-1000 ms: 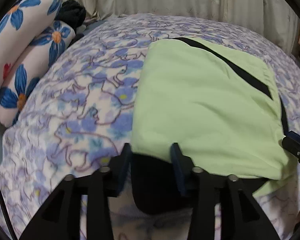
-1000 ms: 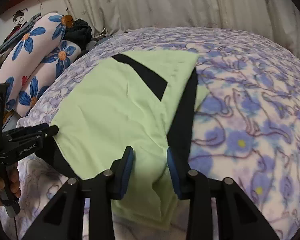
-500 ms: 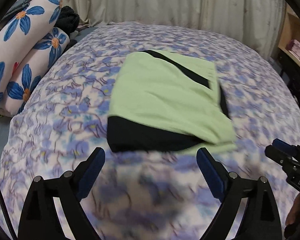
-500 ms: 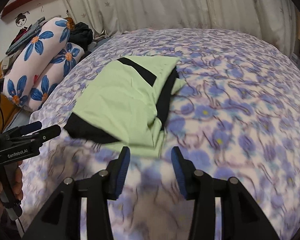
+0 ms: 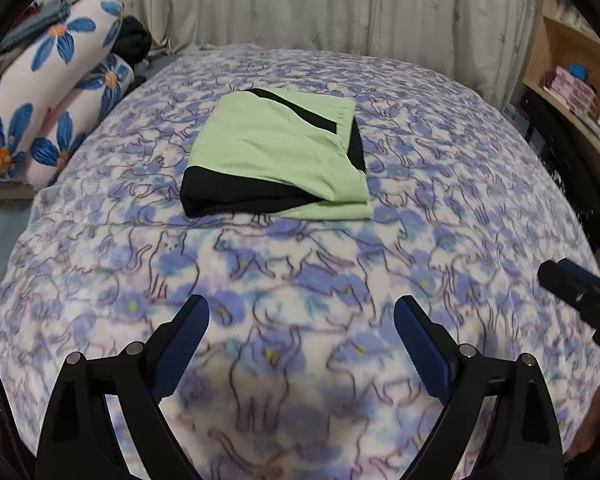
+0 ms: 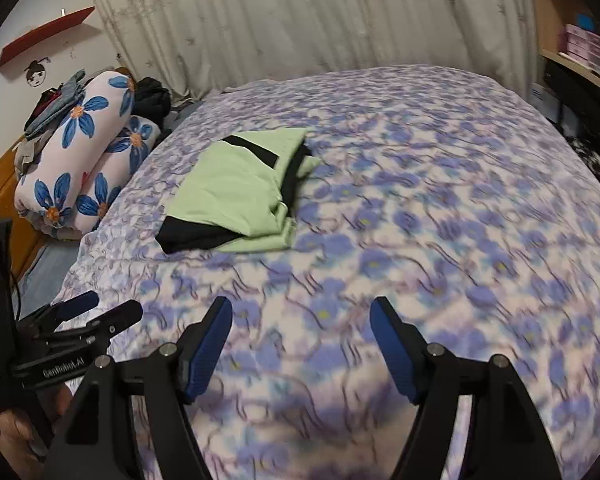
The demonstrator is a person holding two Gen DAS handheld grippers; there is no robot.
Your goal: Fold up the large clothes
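Observation:
A folded light-green garment with black panels (image 5: 276,148) (image 6: 236,184) lies flat on the bed, a black layer showing at its near left edge. My left gripper (image 5: 300,308) hovers above the bedspread well short of the garment, open, nothing between its blue pads. My right gripper (image 6: 300,306) is likewise back from the garment; its jaws are opening wide and are empty. In the right wrist view, the left gripper (image 6: 100,310) appears at lower left with a hand under it. The right gripper (image 5: 560,274) pokes in at the right edge of the left wrist view.
The bed carries a blue-and-purple flowered bedspread (image 5: 460,220) (image 6: 440,200). Rolled flowered bedding (image 5: 52,100) (image 6: 84,160) and dark clothes (image 5: 134,40) sit at the far left. Curtains hang behind the bed. A wooden shelf (image 5: 572,80) stands at the right.
Both grippers let go of the garment's near edge, opened wide and pulled back and up. The garment now lies folded, farther away in both views.

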